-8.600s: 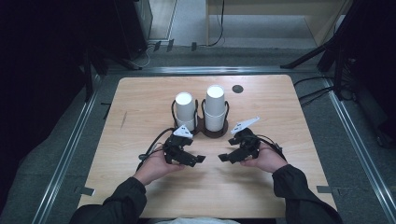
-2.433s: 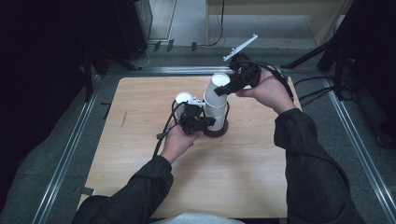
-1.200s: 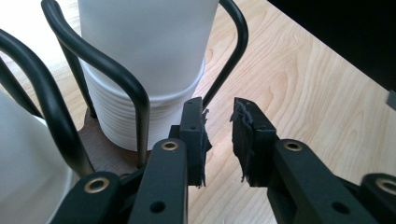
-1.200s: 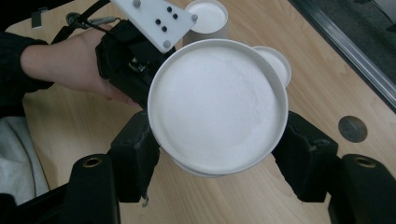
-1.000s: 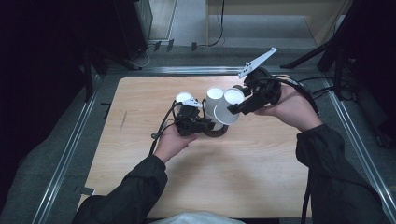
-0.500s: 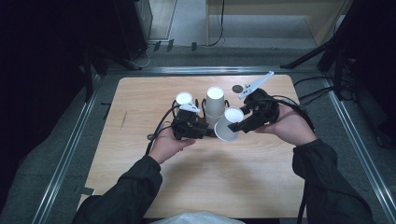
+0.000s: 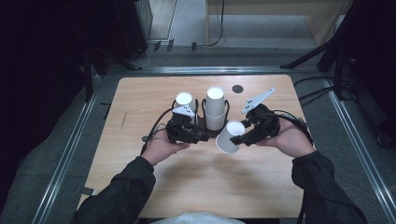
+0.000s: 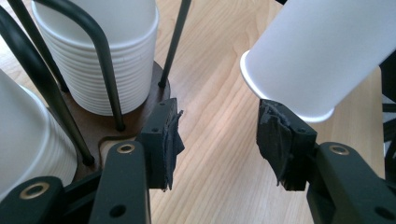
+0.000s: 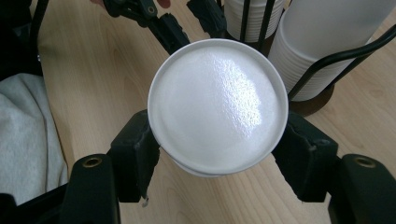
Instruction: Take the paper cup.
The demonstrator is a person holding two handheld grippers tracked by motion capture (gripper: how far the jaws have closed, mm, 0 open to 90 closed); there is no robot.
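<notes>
Since the earlier frame, the right tongs (image 7: 239, 138) come lower, clamped on a white cup (image 7: 229, 136) tilted above the bench (image 7: 196, 186) beside the rack (image 7: 211, 132). Left tongs (image 8: 217, 140) have just been opening, with nothing between them.

from above i see open wooden table (image 7: 205, 186) in front of my hands and wide bare stretches to either side. ahead, the wire cup rack (image 7: 204, 122) with its two stacks of white cups (image 7: 215, 108) blocks the middle. a single cup (image 7: 229, 136) hangs tilted just right of the rack, narrowing that gap. a small dark disc (image 7: 237, 88) lies behind, well apart.
</notes>
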